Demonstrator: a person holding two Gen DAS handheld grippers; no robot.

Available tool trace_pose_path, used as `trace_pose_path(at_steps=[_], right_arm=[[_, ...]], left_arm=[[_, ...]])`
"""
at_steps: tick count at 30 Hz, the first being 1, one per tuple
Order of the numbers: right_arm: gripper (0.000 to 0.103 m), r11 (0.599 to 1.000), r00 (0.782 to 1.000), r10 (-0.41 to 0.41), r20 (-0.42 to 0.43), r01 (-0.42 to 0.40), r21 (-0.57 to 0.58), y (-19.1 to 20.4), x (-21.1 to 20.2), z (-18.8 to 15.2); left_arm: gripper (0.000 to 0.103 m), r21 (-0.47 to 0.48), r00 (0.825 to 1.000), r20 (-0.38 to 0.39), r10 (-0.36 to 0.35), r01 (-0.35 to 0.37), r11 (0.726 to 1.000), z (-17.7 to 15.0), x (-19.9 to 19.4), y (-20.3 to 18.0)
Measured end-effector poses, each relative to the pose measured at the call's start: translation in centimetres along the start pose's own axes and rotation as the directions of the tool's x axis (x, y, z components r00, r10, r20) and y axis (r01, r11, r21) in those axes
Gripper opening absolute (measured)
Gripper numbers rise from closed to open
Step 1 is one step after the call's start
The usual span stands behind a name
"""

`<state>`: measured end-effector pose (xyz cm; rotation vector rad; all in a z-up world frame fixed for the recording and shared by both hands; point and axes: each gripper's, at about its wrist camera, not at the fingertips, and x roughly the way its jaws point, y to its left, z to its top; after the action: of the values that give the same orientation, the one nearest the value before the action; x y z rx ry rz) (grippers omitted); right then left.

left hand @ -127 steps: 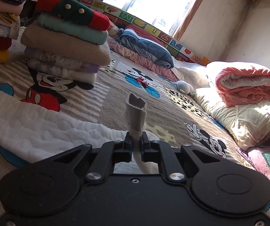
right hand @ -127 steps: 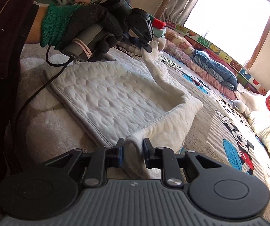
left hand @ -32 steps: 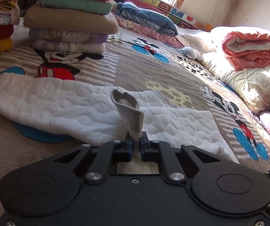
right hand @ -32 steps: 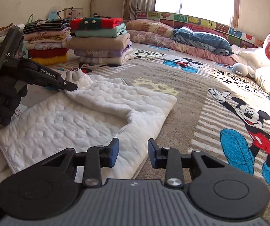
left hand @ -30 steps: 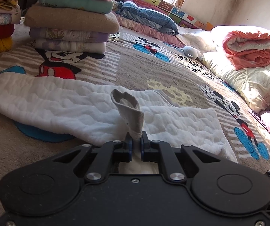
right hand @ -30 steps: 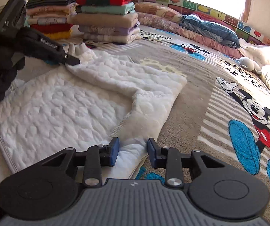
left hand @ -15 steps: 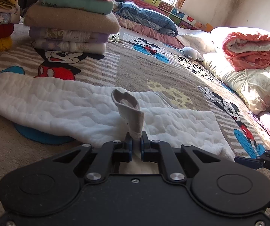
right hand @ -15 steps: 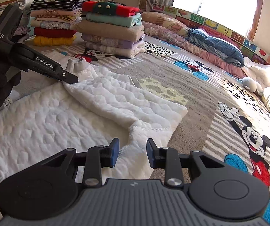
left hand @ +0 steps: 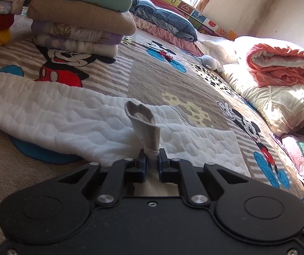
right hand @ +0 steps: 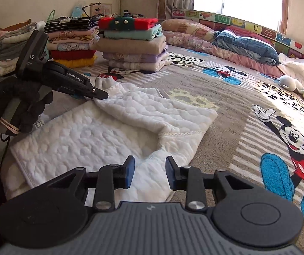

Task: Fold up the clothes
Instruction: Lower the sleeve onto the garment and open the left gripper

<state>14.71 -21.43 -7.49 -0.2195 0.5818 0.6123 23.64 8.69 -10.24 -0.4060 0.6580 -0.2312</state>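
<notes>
Mid-fold on the bed (right hand: 226, 97): my left claw (left hand: 152, 162) pinches the white garment's (right hand: 101, 136) cuff, right claw (right hand: 149, 171) released, final folds remaining.

white quilted garment (right hand: 113, 131), beige cartoon-mouse blanket (right hand: 247, 110) with red and blue, coral rolled quilt (left hand: 279, 63)

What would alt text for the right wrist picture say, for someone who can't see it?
A white quilted garment lies partly folded on a cartoon-mouse blanket. The right gripper hovers open above its hem, and the left gripper pinches its collar. Stacks of folded clothes stand behind.
</notes>
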Motion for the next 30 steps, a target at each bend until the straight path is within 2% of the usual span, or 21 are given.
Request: trace_pose_path(at_steps=[4,6,7,9,11,13,15,16,17,23,30], right_arm=[[0.034,1.000,1.000,-0.008,0.024,0.008,-0.020,1.2,-2.7,-2.4],[0.033,0.999,1.000,0.014,0.020,-0.013,-0.033,2.2,-2.2,-3.2],[0.034,0.998,1.000,0.003,-0.008,-0.003,-0.056,2.9,-1.2,-3.7],[0.035,0.995,0.998,-0.020,-0.060,0.014,-0.097,4.1,0.7,-4.6],[0.035,0.999,0.999,-0.013,-0.052,0.010,-0.050,3.9,0.6,-4.4],[0.034,0.998,0.998,-0.017,-0.063,0.013,-0.058,4.0,0.3,-4.0],[0.034,0.998,0.998,-0.006,-0.067,0.002,-0.056,4.0,-0.2,-3.6],[0.034,0.999,0.998,0.007,-0.065,-0.010,-0.045,3.9,-0.5,-3.3],[0.034,0.999,0.998,0.020,-0.061,-0.022,-0.034,3.7,-0.8,-3.0],[0.034,0.996,0.997,0.067,0.032,-0.069,0.063,1.2,-1.7,-0.4],[0.034,0.973,0.993,0.088,0.077,-0.102,0.208,-3.4,2.4,3.1]], left_arm=[[0.008,0.010,1.000,0.003,-0.012,0.012,1.000,0.0,-0.4,-0.1],[0.008,0.007,1.000,0.003,-0.021,0.021,1.000,0.0,-0.6,0.0],[0.009,0.004,1.000,0.001,-0.027,0.027,1.000,0.0,-0.6,0.0],[0.018,-0.010,0.999,0.009,-0.034,0.034,0.999,0.1,-1.1,0.3],[0.027,-0.024,0.999,0.017,-0.040,0.040,0.999,0.2,-1.6,0.5],[0.028,-0.050,0.997,0.037,-0.062,0.064,0.997,0.6,-2.3,1.0],[0.034,-0.093,0.994,0.061,-0.086,0.092,0.991,1.1,-2.8,1.6],[0.040,-0.119,0.993,0.072,-0.098,0.107,0.987,1.3,-3.0,2.0],[0.041,-0.139,0.991,0.077,-0.106,0.116,0.984,1.4,-2.9,2.2],[0.041,-0.224,0.993,0.066,-0.100,0.112,0.968,2.9,-1.3,3.7],[0.035,-0.253,0.999,0.004,-0.048,0.048,0.966,3.1,0.6,5.0]])
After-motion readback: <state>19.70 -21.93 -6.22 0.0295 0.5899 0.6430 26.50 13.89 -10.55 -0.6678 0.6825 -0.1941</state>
